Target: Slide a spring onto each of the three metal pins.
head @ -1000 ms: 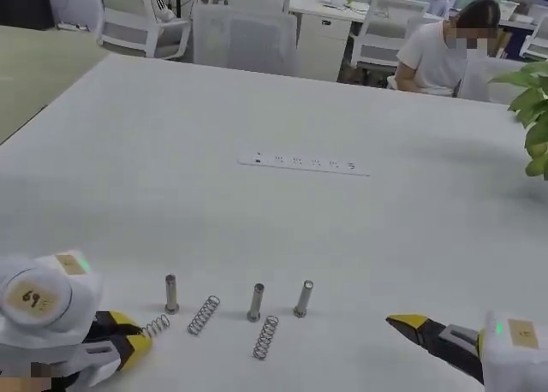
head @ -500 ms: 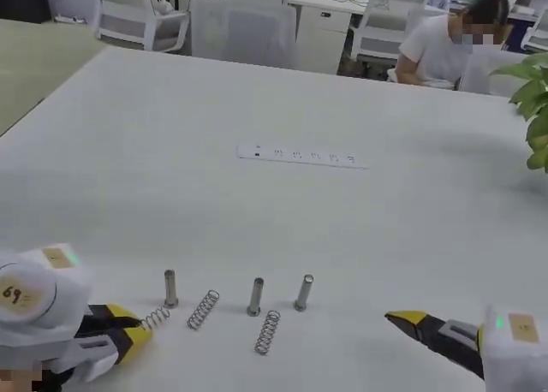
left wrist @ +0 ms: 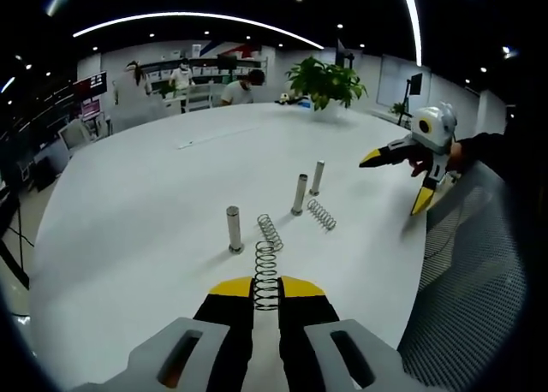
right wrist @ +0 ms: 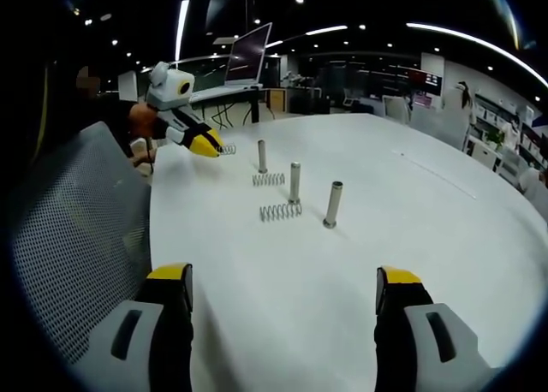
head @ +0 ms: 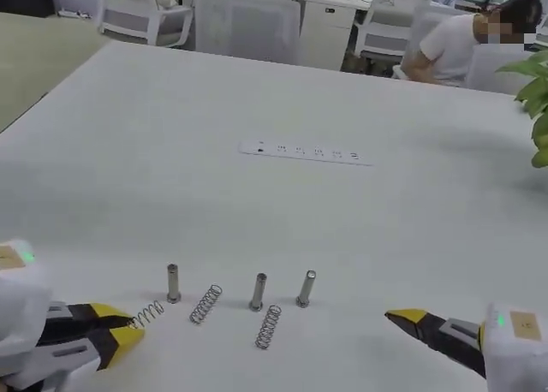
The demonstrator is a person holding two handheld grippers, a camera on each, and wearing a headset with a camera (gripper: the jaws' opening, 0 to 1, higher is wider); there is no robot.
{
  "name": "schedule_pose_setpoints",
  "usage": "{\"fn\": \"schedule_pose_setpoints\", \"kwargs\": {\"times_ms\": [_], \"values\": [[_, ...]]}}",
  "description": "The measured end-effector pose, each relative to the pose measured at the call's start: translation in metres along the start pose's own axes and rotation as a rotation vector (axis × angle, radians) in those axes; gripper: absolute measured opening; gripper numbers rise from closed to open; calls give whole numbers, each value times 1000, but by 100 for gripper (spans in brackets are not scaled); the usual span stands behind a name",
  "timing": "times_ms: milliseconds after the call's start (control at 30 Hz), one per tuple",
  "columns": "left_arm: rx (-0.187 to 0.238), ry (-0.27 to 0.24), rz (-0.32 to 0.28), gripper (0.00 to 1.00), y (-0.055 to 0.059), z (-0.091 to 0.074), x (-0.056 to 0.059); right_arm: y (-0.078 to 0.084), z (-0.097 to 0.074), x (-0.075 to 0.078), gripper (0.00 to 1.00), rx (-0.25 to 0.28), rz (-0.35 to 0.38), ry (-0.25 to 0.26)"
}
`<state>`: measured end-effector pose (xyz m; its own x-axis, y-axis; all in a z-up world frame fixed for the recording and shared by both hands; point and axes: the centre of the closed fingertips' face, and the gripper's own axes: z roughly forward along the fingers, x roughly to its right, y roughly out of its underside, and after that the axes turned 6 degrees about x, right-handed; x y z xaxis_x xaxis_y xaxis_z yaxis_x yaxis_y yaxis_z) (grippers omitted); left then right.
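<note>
Spring [left wrist: 266, 268] is now clamped in the left tongs [left wrist: 266, 288], drawn slightly back from the nearest pin [left wrist: 233, 229], so threading comes next; right tongs [right wrist: 284, 275] hang apart.

There are three pins standing on one white table [head: 360, 212]: the left pin [head: 173, 283], the middle pin [head: 259, 291] and the right pin [head: 306, 288]. There are three springs: the left spring [head: 147, 314], the middle spring [head: 205, 304] and the near spring [head: 269, 326]. There are two grippers: the left gripper [head: 128, 328] and the right gripper [head: 398, 317]. Farther off there is one long power strip [head: 306, 153], one green plant [head: 535, 101] and one person [head: 454, 45].
</note>
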<state>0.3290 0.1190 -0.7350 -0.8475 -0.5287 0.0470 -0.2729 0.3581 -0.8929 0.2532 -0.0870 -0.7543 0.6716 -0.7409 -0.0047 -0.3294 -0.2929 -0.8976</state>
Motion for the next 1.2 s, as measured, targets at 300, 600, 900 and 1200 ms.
{"fn": "schedule_pose_setpoints", "kwargs": {"times_ms": [300, 600, 900, 1200], "values": [[36, 54, 35, 3, -15, 3, 16, -4, 0, 0, 86, 4, -8, 1], [27, 106, 89, 3, -19, 15, 27, -17, 1, -4, 84, 14, -36, -15], [36, 165, 136, 3, -22, 22, 35, -25, 1, -13, 80, 0, -72, -56], [47, 230, 165, 3, -24, 26, 48, -59, 8, -34, 73, 32, -120, -140]]}}
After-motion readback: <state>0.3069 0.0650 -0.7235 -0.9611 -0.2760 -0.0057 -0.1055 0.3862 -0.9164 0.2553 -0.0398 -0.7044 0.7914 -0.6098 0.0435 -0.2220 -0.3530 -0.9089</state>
